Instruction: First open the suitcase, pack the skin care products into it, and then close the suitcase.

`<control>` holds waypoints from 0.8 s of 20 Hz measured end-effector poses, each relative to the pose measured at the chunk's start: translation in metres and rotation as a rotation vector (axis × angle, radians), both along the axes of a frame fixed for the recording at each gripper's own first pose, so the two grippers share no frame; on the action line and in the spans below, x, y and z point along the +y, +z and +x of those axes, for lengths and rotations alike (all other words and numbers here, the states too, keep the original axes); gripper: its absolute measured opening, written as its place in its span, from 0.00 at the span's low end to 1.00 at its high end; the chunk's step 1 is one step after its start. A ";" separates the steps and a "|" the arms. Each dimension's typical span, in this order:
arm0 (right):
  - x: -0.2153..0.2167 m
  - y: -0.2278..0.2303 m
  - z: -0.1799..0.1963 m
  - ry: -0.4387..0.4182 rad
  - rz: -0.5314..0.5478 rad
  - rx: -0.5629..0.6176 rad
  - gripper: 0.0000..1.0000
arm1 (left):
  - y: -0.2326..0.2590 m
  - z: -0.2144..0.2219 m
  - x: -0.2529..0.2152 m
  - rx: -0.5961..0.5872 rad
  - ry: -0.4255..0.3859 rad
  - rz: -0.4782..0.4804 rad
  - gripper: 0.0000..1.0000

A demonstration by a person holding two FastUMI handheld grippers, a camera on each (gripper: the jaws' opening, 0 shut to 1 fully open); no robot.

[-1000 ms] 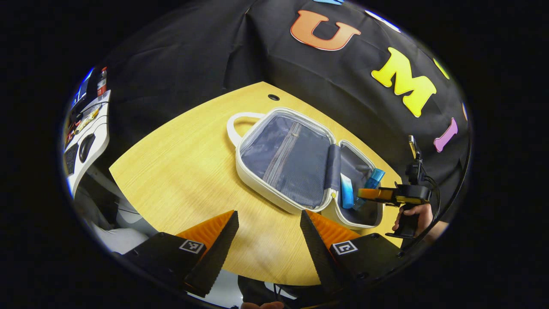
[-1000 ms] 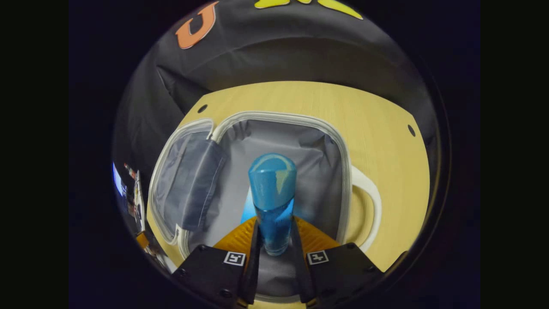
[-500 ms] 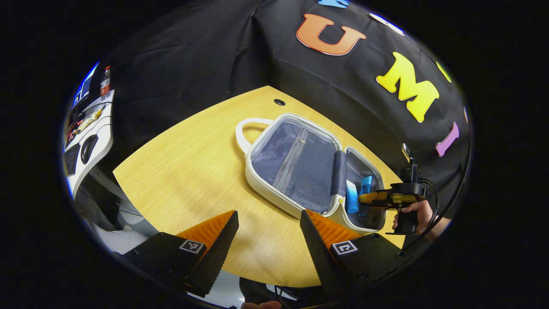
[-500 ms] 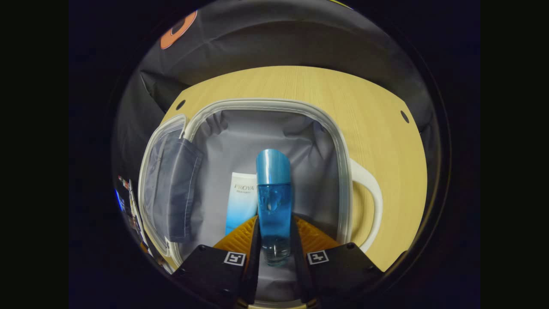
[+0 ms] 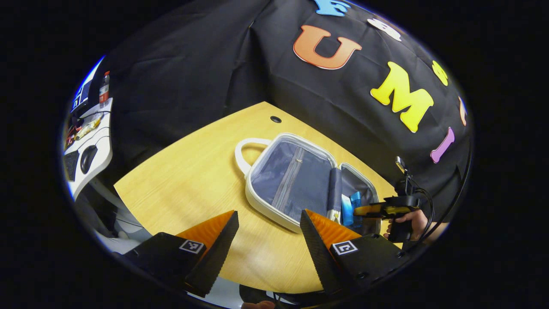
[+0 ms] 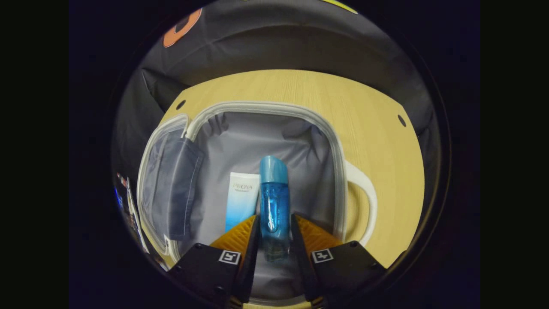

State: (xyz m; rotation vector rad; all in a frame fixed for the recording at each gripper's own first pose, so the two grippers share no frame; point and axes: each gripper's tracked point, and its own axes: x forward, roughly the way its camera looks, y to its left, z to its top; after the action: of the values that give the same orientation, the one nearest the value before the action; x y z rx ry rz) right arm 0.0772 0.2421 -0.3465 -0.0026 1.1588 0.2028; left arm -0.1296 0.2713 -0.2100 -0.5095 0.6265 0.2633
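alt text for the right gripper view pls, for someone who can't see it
The right gripper holds a blue bottle between its fingers, over the grey-lined compartment of an open white suitcase on a wooden table. A white-and-blue tube lies inside the compartment, just left of the bottle. The suitcase's handle sticks out to the right.

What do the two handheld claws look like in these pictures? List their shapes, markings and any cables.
In its own view the left claw has two wedge-shaped ribbed fingers on black blocks, each block bearing a small square black-and-white marker. The right claw shows the same build in its own view. Seen in the left gripper view, the right claw sits on a black pistol-style handle with black cables looping behind it.
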 end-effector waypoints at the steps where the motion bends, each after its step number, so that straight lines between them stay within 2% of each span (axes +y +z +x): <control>1: -0.002 0.011 -0.005 0.022 0.003 -0.022 0.47 | 0.005 0.005 0.007 -0.035 -0.002 0.006 0.93; 4: -0.010 0.049 -0.022 0.094 0.018 -0.109 0.58 | 0.007 0.020 0.043 -0.101 0.000 0.073 0.93; 5: -0.014 0.064 -0.027 0.116 0.021 -0.144 0.58 | 0.003 0.026 0.055 -0.098 -0.001 0.073 0.93; 7: -0.026 0.090 -0.040 0.163 0.006 -0.205 0.59 | -0.006 0.050 0.067 -0.127 0.011 -0.016 0.93; 9: -0.026 0.120 -0.061 0.184 0.091 -0.231 0.58 | -0.011 0.075 0.082 -0.186 0.035 -0.146 0.93; 11: -0.035 0.147 -0.074 0.168 0.148 -0.258 0.65 | -0.019 0.091 0.101 -0.191 0.070 -0.253 0.94; 13: -0.053 0.168 -0.083 0.152 0.155 -0.288 0.61 | -0.044 0.111 0.115 -0.168 0.098 -0.317 0.94; 14: -0.059 0.174 -0.087 0.151 0.164 -0.296 0.66 | -0.056 0.118 0.118 -0.158 0.101 -0.336 0.94; 16: -0.067 0.180 -0.099 0.140 0.190 -0.294 0.66 | -0.072 0.134 0.121 -0.137 0.098 -0.371 0.94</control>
State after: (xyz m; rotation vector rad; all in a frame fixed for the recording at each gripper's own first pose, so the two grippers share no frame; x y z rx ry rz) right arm -0.0217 0.1746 -0.1667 0.0527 0.8438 0.4224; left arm 0.0043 0.3918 -0.2822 -0.9094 0.5190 0.2024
